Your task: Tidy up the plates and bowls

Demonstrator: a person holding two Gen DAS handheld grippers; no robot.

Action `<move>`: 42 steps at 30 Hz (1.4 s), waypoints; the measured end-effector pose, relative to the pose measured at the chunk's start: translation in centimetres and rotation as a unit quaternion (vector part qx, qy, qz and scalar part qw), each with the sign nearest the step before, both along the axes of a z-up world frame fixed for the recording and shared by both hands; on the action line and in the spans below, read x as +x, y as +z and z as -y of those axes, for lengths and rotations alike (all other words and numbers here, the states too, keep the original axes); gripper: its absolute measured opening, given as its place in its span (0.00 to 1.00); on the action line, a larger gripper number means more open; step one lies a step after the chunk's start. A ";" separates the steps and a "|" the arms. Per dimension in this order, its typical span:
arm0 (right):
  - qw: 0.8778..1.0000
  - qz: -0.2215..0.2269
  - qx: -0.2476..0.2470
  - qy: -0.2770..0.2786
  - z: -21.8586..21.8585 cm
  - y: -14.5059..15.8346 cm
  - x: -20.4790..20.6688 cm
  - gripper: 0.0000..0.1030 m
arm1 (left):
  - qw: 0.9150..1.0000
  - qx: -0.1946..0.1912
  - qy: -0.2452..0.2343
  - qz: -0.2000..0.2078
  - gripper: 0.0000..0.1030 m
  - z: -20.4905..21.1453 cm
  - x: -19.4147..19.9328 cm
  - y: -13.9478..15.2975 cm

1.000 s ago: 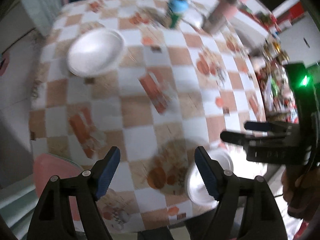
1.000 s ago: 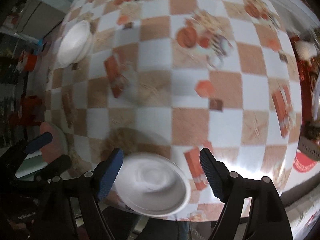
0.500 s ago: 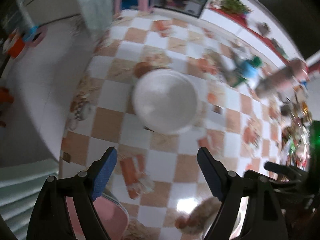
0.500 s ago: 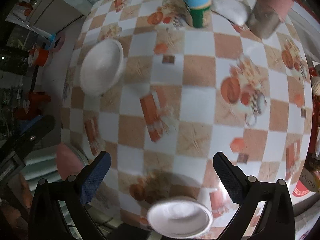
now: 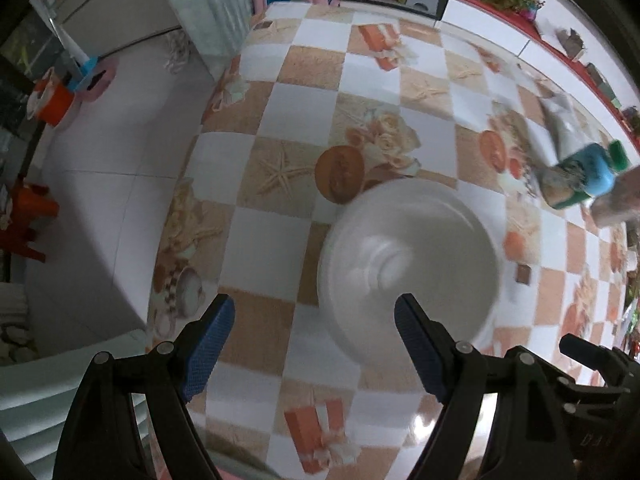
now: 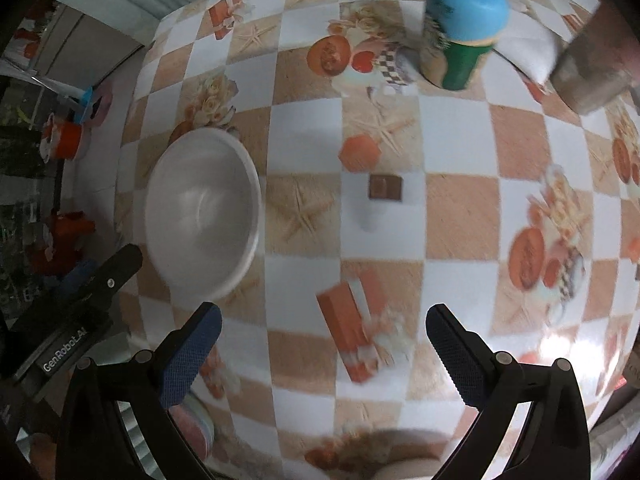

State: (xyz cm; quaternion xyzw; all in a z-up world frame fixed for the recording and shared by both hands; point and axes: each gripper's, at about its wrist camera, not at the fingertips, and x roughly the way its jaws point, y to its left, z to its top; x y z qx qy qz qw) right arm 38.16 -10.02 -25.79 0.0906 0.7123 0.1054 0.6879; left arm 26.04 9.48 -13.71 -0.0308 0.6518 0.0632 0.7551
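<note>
A white bowl [image 5: 408,272] sits on the checkered tablecloth. My left gripper [image 5: 314,344] is open and empty, just short of the bowl, whose near edge lies by the right finger. In the right wrist view the same bowl [image 6: 202,210] lies at the left, ahead of my open, empty right gripper [image 6: 322,350]. A pink plate [image 6: 196,428] shows partly behind the right gripper's left finger. The rim of a second white bowl [image 6: 404,468] peeks at the bottom edge.
A blue and green bottle [image 6: 464,28] and a metal cup [image 6: 592,68] stand at the far side of the table [image 6: 460,208]. The left gripper's body [image 6: 76,320] is at the left. The table's left edge [image 5: 188,184] drops to a tiled floor with stools.
Both grippers have moved forward over the table toward the far white bowl. The small white bowl near the front edge has slipped almost out of the right view. Both grippers stay open.
</note>
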 end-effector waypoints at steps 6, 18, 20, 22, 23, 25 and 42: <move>1.000 0.009 -0.015 -0.002 -1.1 -2.2 1.7 1.00 | 0.999 0.030 -0.019 0.002 0.82 0.2 1.9 -2.0; 1.000 0.012 0.011 0.022 -3.1 -4.5 2.2 0.55 | 0.998 -0.010 -0.044 -0.044 0.46 0.6 3.5 -5.6; 0.999 0.008 0.035 0.026 -3.6 -4.4 2.0 0.36 | 0.998 -0.027 -0.042 -0.044 0.33 0.8 3.4 -5.6; 0.998 0.001 0.046 0.034 -4.0 -4.4 1.9 0.24 | 0.997 -0.022 -0.060 -0.047 0.32 1.7 3.0 -5.6; 0.998 -0.002 0.049 0.041 -4.3 -4.4 1.7 0.13 | 0.996 -0.015 -0.071 -0.046 0.32 2.1 2.7 -5.6; 0.998 -0.003 0.041 0.050 -4.2 -4.4 1.2 0.13 | 0.995 -0.010 -0.088 -0.048 0.32 2.8 1.8 -5.6; 0.987 -0.076 0.001 0.145 -0.4 -5.2 -13.8 0.14 | 0.989 -0.016 -0.112 -0.098 0.38 8.0 -15.5 -6.7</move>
